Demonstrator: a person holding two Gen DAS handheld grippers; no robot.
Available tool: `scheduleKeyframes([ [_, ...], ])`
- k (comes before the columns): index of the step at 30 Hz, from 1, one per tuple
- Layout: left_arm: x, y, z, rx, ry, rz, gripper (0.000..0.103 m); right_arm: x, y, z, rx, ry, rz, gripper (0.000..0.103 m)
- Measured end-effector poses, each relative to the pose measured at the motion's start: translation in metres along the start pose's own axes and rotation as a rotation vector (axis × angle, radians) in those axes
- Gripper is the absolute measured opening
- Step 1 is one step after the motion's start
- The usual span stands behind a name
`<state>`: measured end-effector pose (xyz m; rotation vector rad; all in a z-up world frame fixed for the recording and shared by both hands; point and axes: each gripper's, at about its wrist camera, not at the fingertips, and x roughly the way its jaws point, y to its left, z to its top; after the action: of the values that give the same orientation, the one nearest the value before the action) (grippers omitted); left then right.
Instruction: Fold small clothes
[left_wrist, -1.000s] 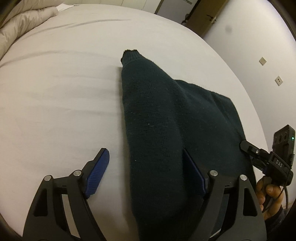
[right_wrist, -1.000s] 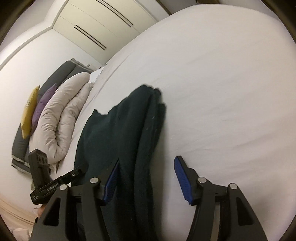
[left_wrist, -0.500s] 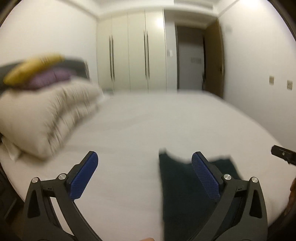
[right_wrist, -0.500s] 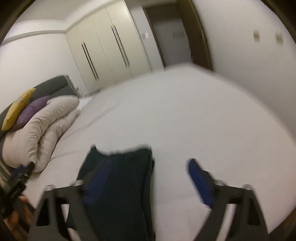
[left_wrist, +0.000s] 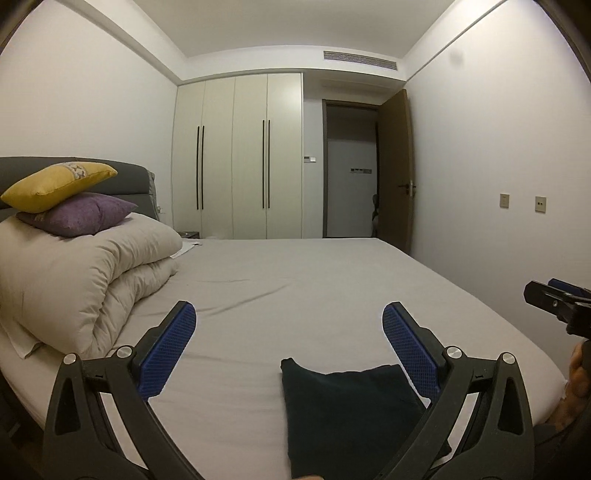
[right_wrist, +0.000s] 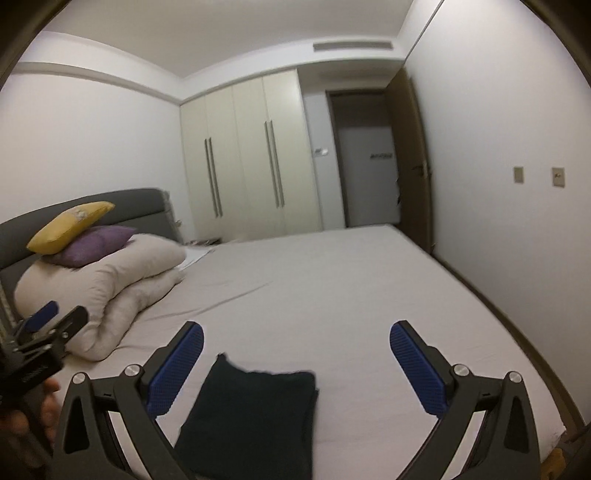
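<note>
The dark sweater (left_wrist: 347, 413) lies folded near the bed's (left_wrist: 295, 280) front edge. The left gripper (left_wrist: 288, 350) and right gripper (right_wrist: 295, 365) hover above it, jaws wide, holding nothing. The fold looks finished; next probably means setting it aside.

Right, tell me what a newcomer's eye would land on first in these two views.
First the dark folded garment lying on the near edge of the pale bed, with the left gripper and right gripper both wide open above it, holding nothing. Next the yellow pillow stacked on a purple pillow atop the rolled duvet at the left. Behind stand the cream wardrobe and an open door.
</note>
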<state>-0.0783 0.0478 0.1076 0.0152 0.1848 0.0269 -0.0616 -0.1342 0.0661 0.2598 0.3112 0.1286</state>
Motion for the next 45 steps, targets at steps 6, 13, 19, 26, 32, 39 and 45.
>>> scheduleKeyframes([
  [6,0.006,-0.009,-0.001,0.039,0.069,0.061,0.103,0.005,0.005,0.0,-0.055,0.085,-0.076,0.103],
  [13,0.023,-0.025,-0.026,0.148,0.114,0.135,0.103,0.009,0.001,-0.003,0.002,0.1,-0.088,0.103],
  [19,0.044,-0.032,-0.056,0.165,0.245,0.14,0.103,0.019,0.0,-0.007,0.005,0.143,-0.112,0.103],
  [26,0.085,-0.016,-0.084,0.002,0.515,0.061,0.103,0.034,-0.001,-0.02,0.009,0.242,-0.124,0.103],
  [32,0.107,-0.007,-0.102,-0.04,0.605,0.048,0.103,0.051,0.002,-0.035,-0.012,0.368,-0.148,0.103],
  [39,0.111,-0.01,-0.109,-0.038,0.63,0.05,0.103,0.058,0.007,-0.049,-0.02,0.424,-0.137,0.103],
  [45,0.115,-0.012,-0.114,-0.047,0.646,0.034,0.103,0.063,0.005,-0.055,-0.021,0.455,-0.132,0.103],
])
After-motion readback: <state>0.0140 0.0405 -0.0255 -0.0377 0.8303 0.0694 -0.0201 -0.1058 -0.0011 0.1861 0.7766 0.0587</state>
